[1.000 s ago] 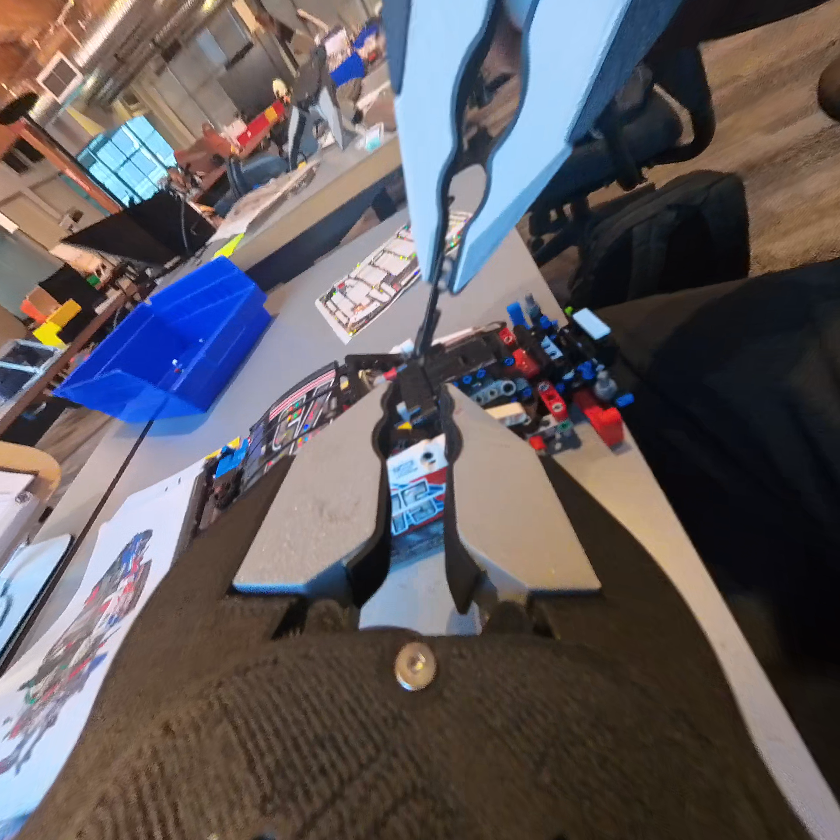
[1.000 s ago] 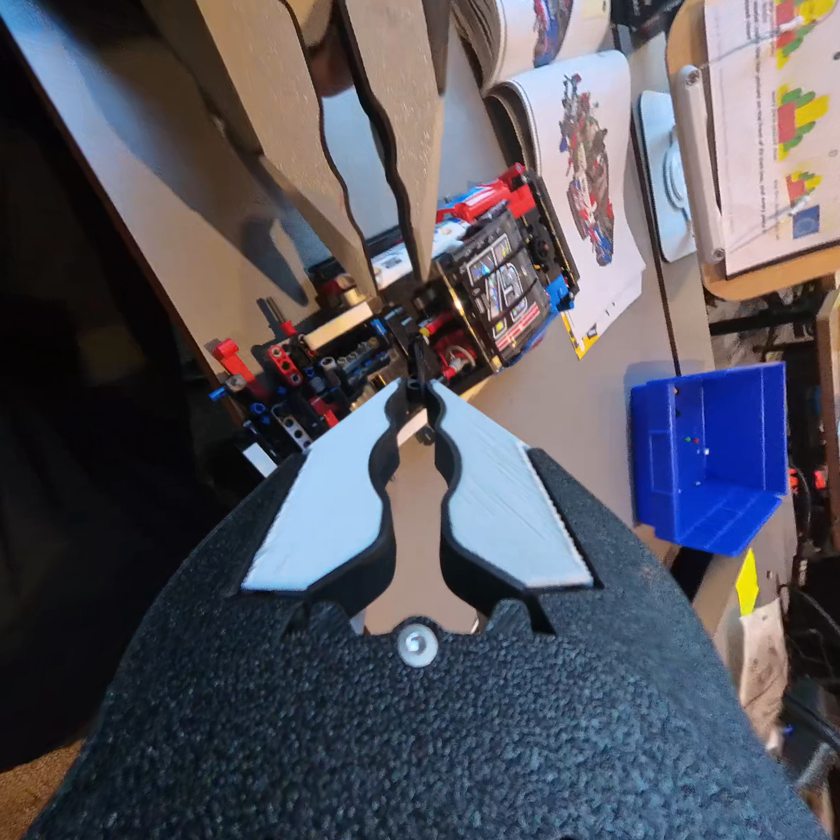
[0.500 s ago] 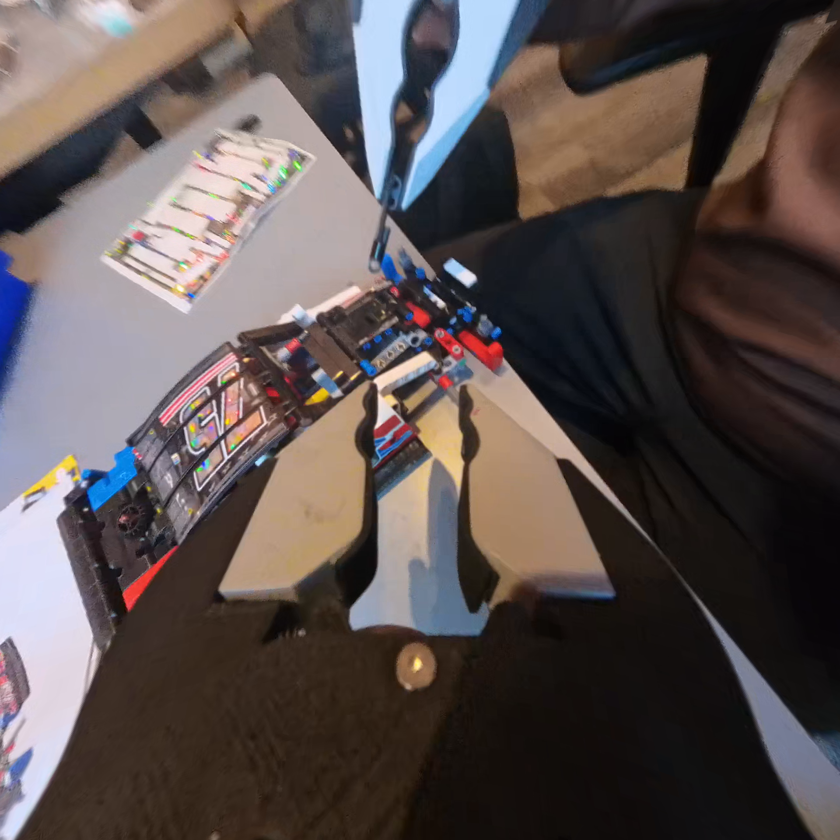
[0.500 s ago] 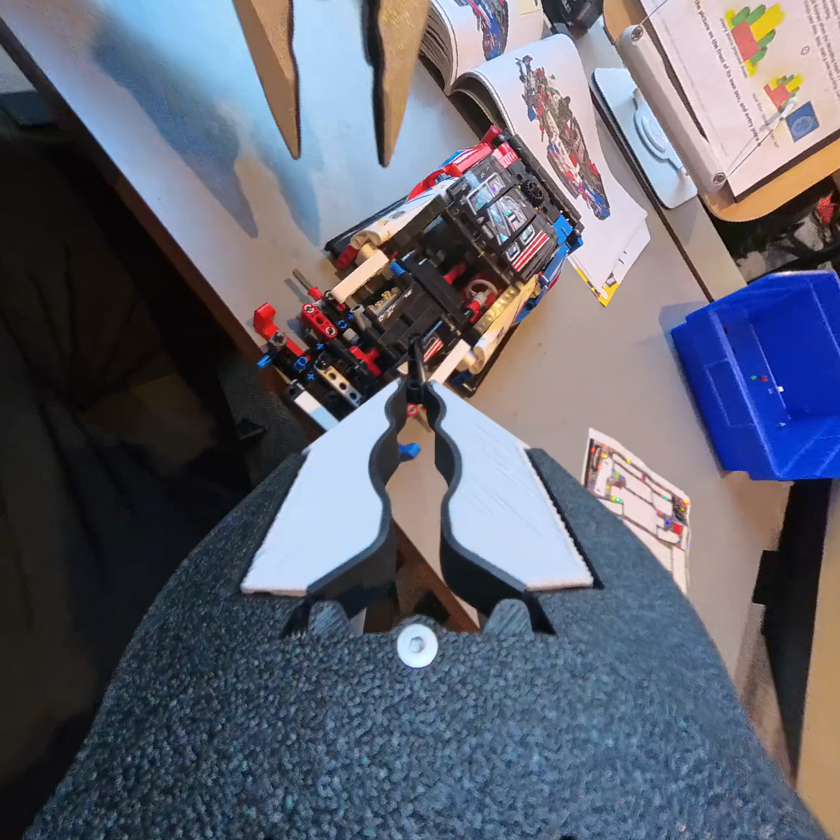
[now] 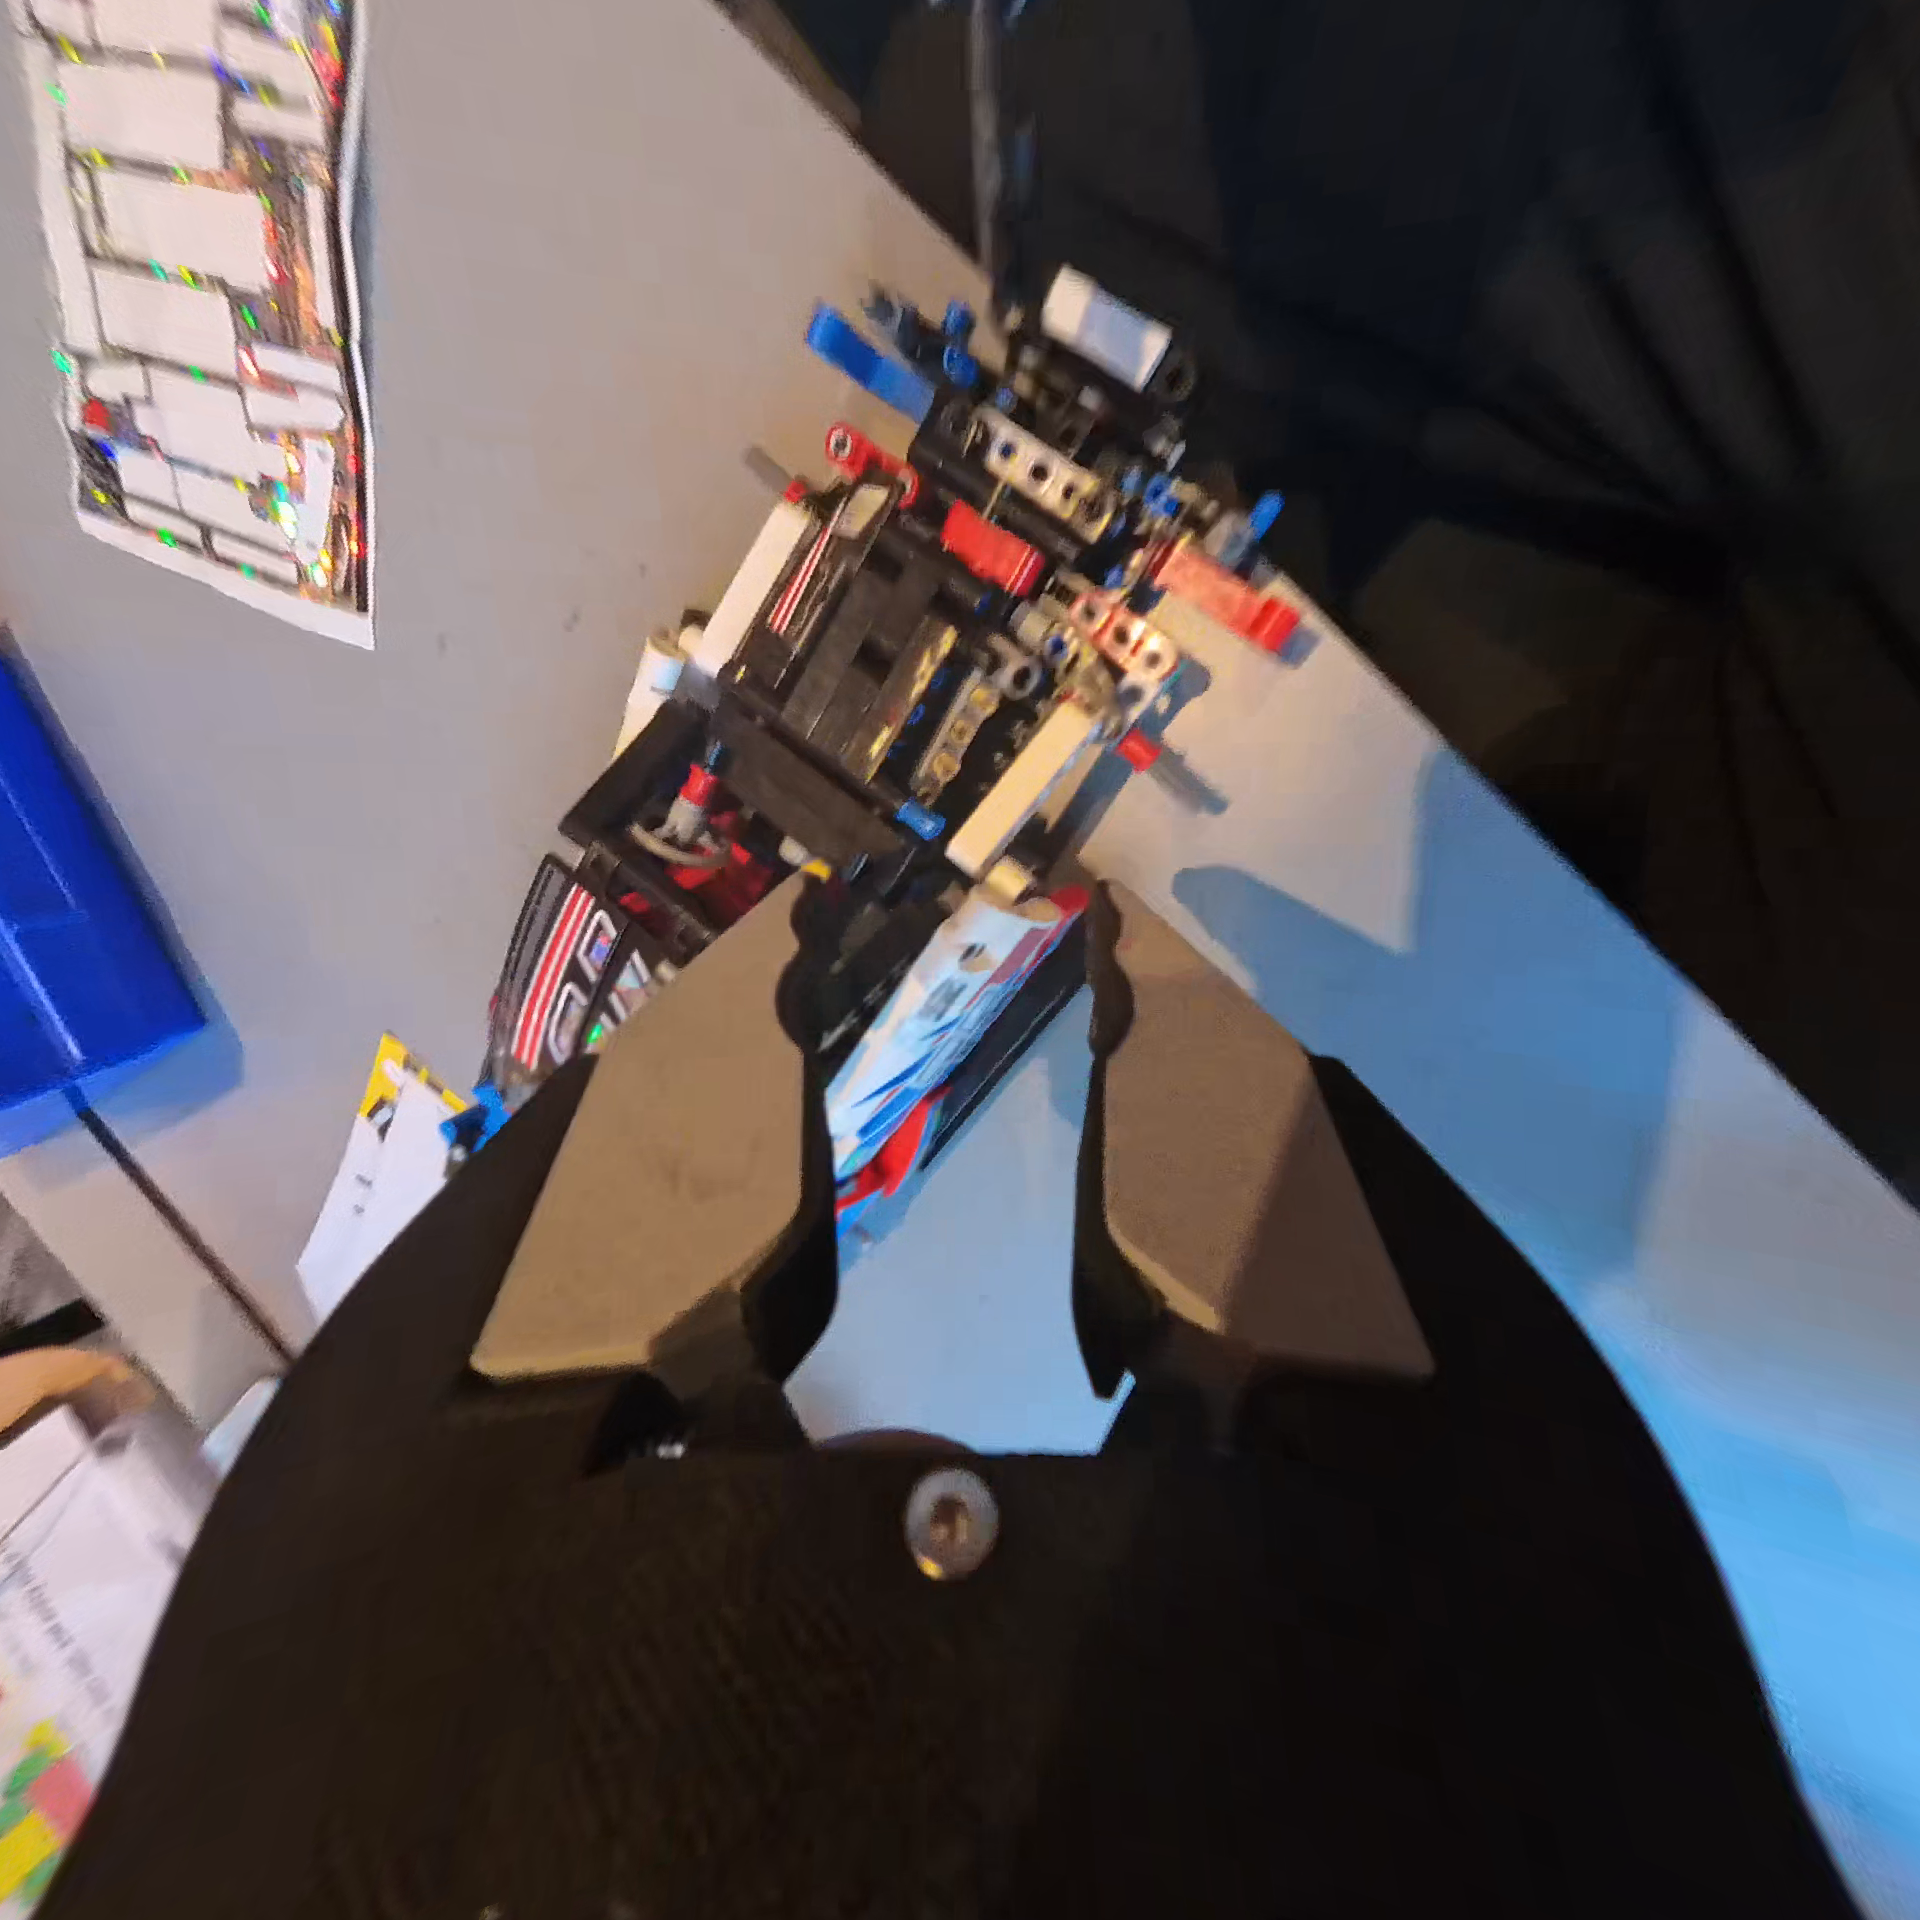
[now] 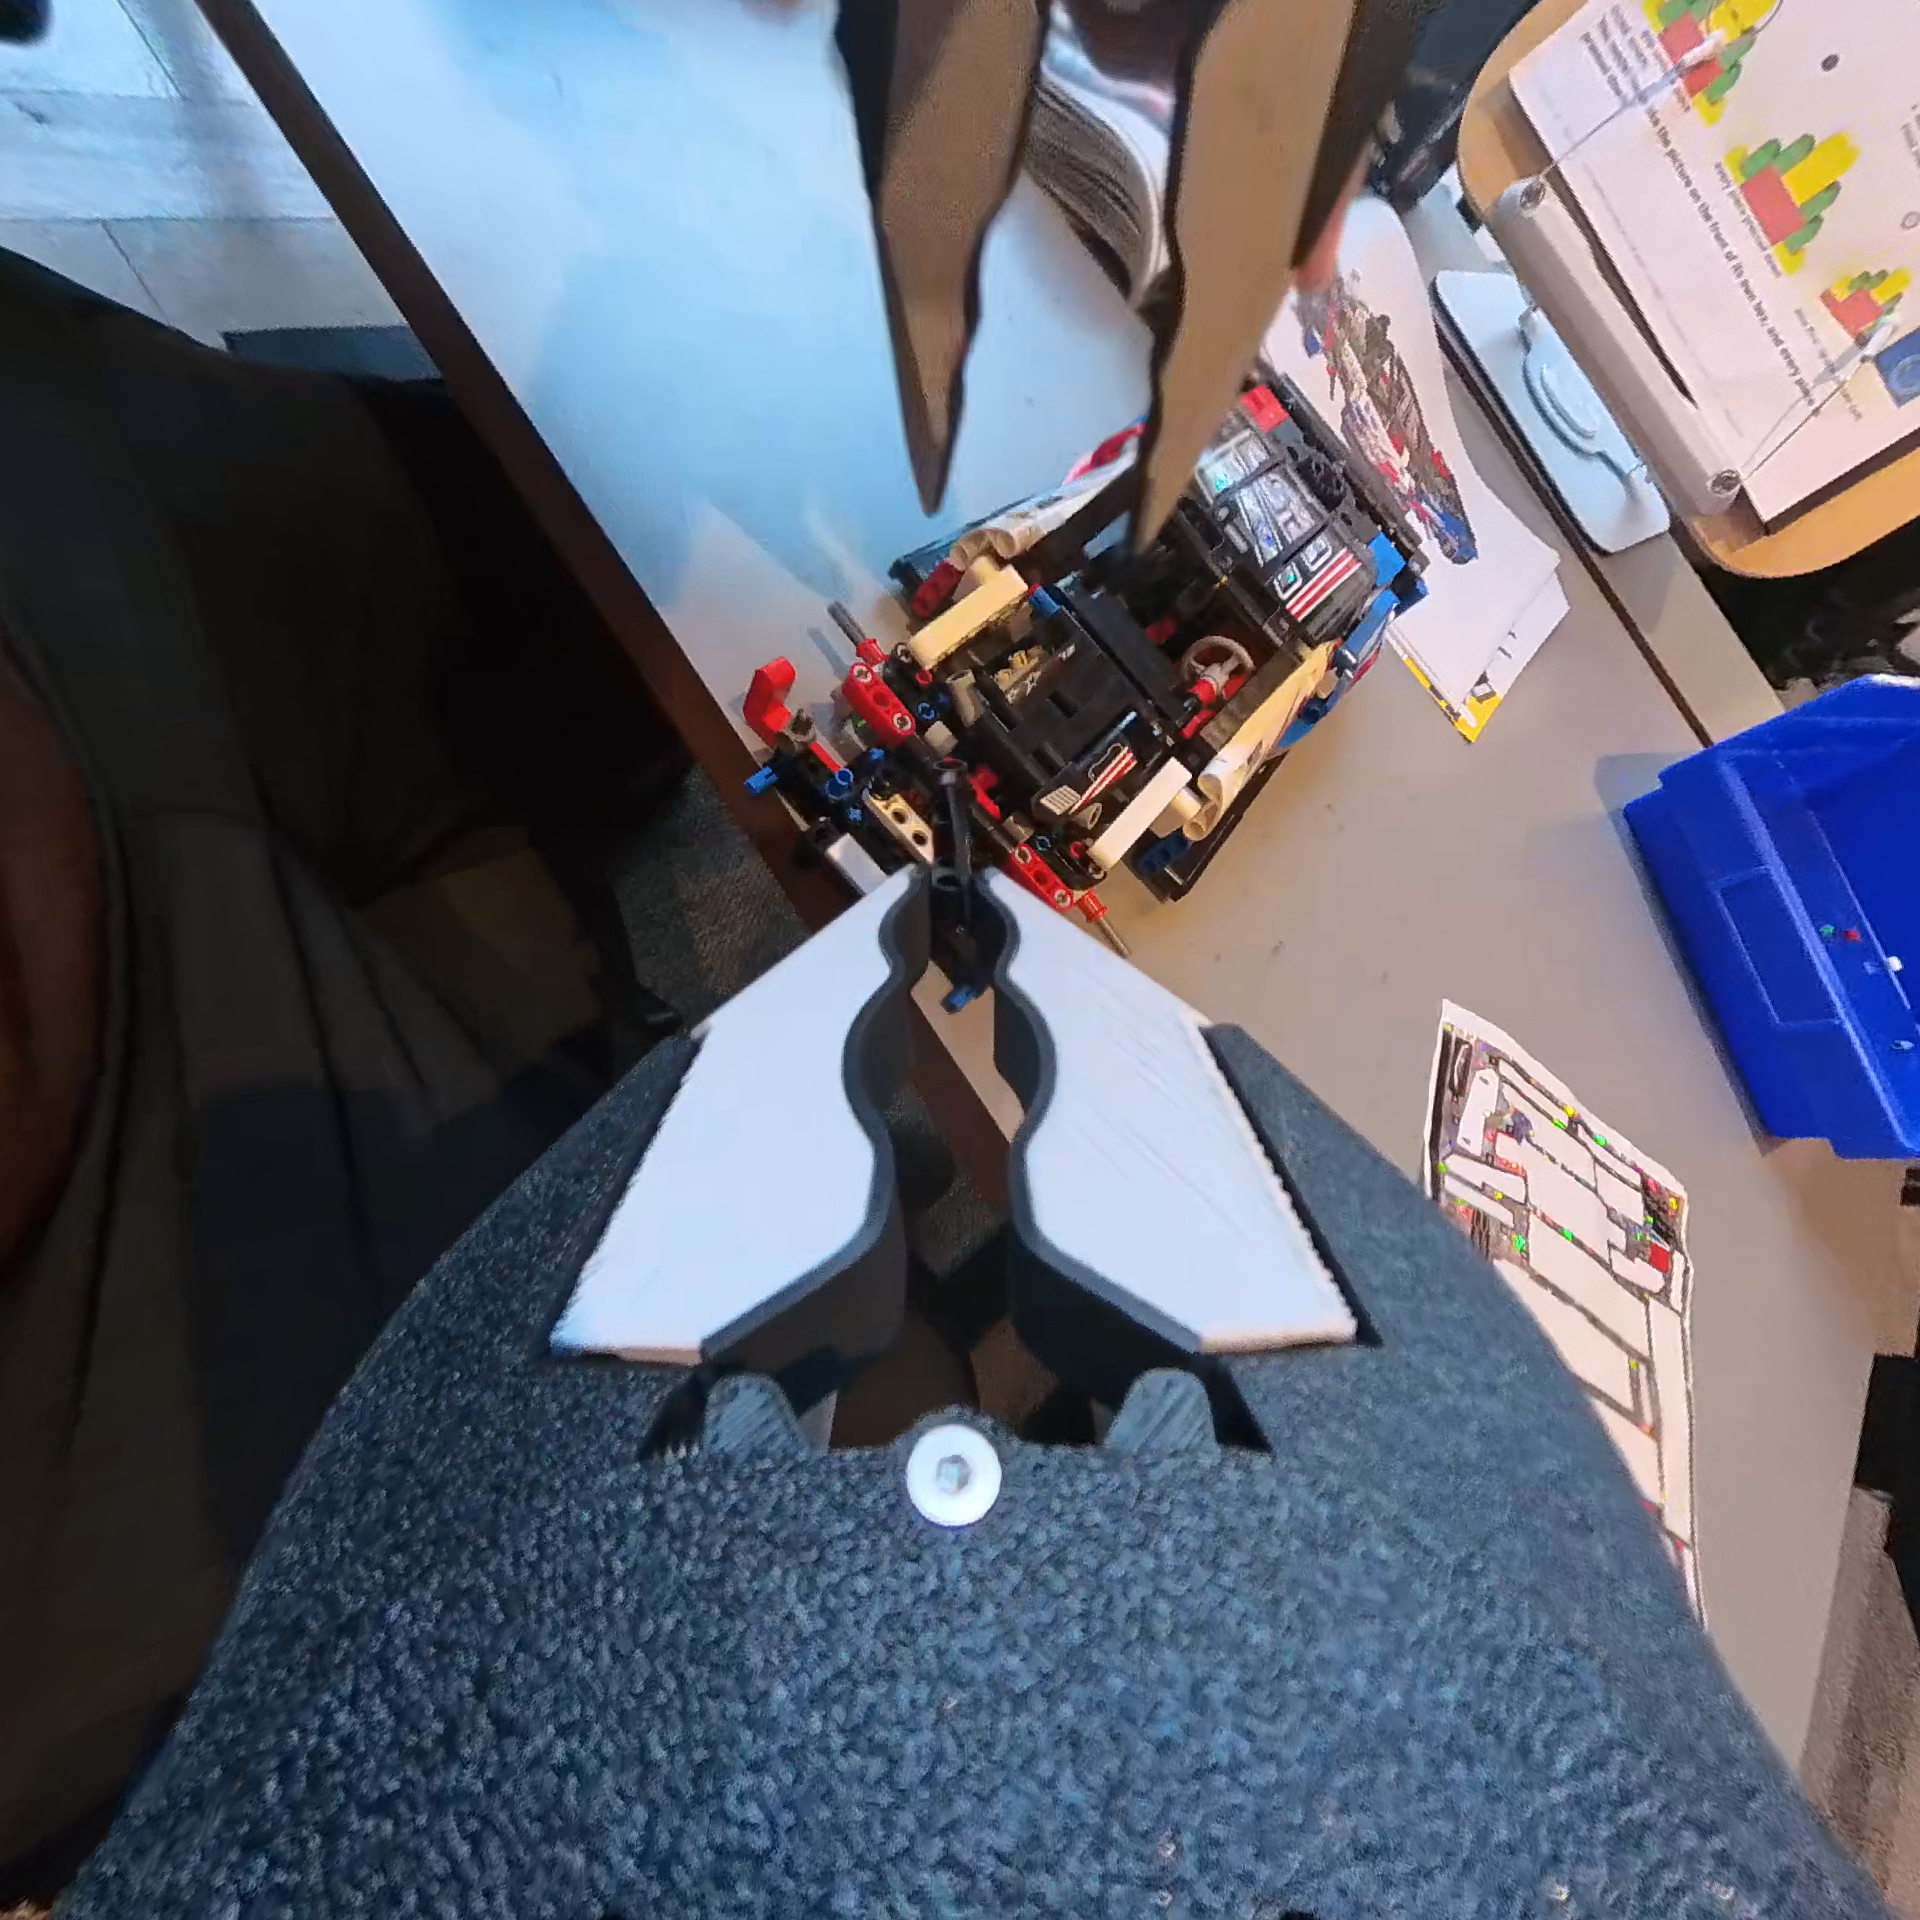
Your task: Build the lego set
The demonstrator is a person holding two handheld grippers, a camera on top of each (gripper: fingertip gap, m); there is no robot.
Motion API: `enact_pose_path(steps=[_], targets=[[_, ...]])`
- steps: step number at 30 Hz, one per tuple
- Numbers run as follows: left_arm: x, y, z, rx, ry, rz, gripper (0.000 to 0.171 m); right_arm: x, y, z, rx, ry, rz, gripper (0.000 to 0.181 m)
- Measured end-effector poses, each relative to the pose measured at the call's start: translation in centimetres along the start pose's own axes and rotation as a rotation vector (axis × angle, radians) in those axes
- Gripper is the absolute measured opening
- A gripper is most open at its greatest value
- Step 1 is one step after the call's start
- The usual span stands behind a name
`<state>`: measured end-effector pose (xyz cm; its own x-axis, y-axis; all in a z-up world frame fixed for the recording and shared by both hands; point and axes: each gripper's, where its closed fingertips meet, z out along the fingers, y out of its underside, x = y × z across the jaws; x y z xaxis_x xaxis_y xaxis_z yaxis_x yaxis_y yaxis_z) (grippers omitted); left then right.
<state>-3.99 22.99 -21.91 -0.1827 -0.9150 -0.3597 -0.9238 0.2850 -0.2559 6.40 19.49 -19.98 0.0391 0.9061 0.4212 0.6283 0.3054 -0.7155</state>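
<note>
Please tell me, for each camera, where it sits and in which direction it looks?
Left wrist view: on the left gripper, looking down its open fingers at the lego car.
Right wrist view: on the right gripper, holding a thin black piece, above the car; the left gripper shows opposite.
Shared: car, blue bin, sticker sheet.

Grey table (image 6: 1382, 935) with dark front edge. Blue plastic bin (image 6: 1797, 914) at far side, open, with a few tiny coloured specks inside. White sheet (image 6: 1558, 1226) with glittering outlined shapes lying flat near bin. Dark cable (image 5: 177, 1226) running across tabletop below bin. Wooden board (image 6: 1756, 520) carrying clear-covered page with coloured block pictures. White flat device (image 6: 1538, 405) just beside board. Dark fabric (image 6: 208, 727) beyond table edge.
</note>
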Motion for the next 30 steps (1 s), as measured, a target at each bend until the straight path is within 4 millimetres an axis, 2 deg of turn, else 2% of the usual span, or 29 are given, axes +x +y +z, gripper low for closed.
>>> enact_pose_path(steps=[4,9,14,19,21,25,27,30], targets=[[-0.1,2.1,1.3,-0.185,0.065,0.012,0.043,-0.1,-0.4,-0.4,0.018,0.001,-0.019,0.008],[-0.1,2.4,2.2,-0.286,0.072,-0.029,0.041,0.7,-0.5,-0.6,0.042,0.012,-0.01,0.008],[-0.4,1.7,2.6,-0.295,0.053,-0.254,0.04,1.9,-0.1,-0.5,0.053,0.016,-0.022,0.008],[0.0,0.0,2.7,-0.184,0.123,-0.644,0.035,3.4,0.3,0.2,0.068,0.011,-0.129,0.008],[0.2,-0.2,2.6,-0.155,0.113,-0.668,0.037,4.2,0.4,1.0,0.082,0.04,-0.203,0.008],[1.5,-0.9,2.2,-0.094,0.091,-0.66,0.064,4.3,0.6,2.5,0.088,0.012,-0.243,0.008],[1.4,-1.2,1.7,-0.036,0.062,-0.664,0.064,4.3,0.5,2.9,0.084,0.009,-0.262,0.008],[0.8,-2.1,0.2,0.086,0.022,-0.702,0.053,4.7,0.1,3.2,0.08,0.002,-0.253,0.008]])
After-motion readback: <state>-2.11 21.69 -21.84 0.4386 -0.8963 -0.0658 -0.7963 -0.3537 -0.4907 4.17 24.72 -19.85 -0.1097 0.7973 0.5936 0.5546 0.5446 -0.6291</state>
